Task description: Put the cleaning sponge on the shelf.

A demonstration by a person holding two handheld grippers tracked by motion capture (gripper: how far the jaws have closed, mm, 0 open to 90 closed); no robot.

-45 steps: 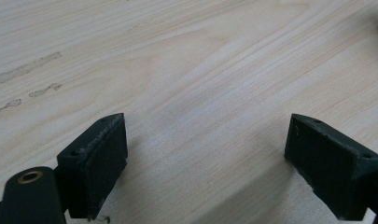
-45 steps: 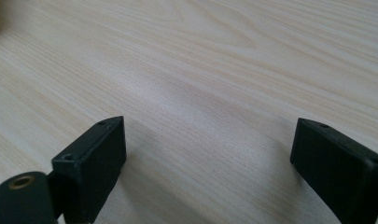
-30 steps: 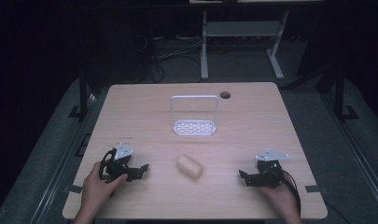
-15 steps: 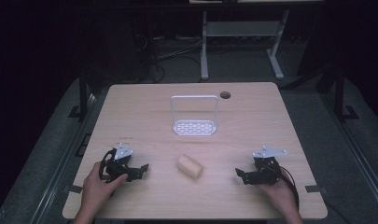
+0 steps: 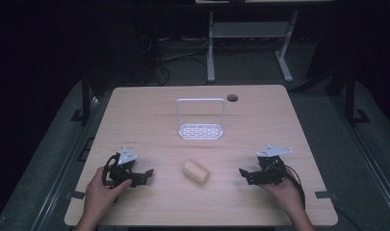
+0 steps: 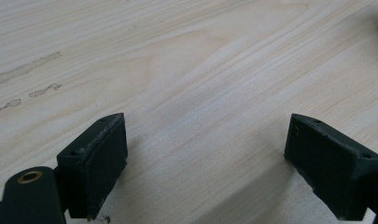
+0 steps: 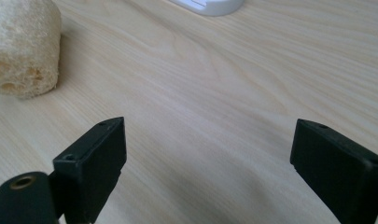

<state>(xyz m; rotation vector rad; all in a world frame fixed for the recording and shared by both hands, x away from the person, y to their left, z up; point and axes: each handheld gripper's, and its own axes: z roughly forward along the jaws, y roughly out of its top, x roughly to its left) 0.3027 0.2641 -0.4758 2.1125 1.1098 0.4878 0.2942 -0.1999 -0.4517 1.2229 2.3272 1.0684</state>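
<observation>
a pale loofah piece lies on its side on the wooden counter, in the near half and roughly midway between the two grippers, touching neither. the left gripper rests low at the near left of the counter, its jaws spread wide with nothing between them but bare wood in the left gripper view; the loofah piece is off to its right, apart from it. the right gripper sits at the near right, jaws likewise wide apart and holding nothing; in the right gripper view the loofah piece stands ahead and to the left of the jaws, outside the gap. a white wire rack stands farther back, behind the loofah piece.
</observation>
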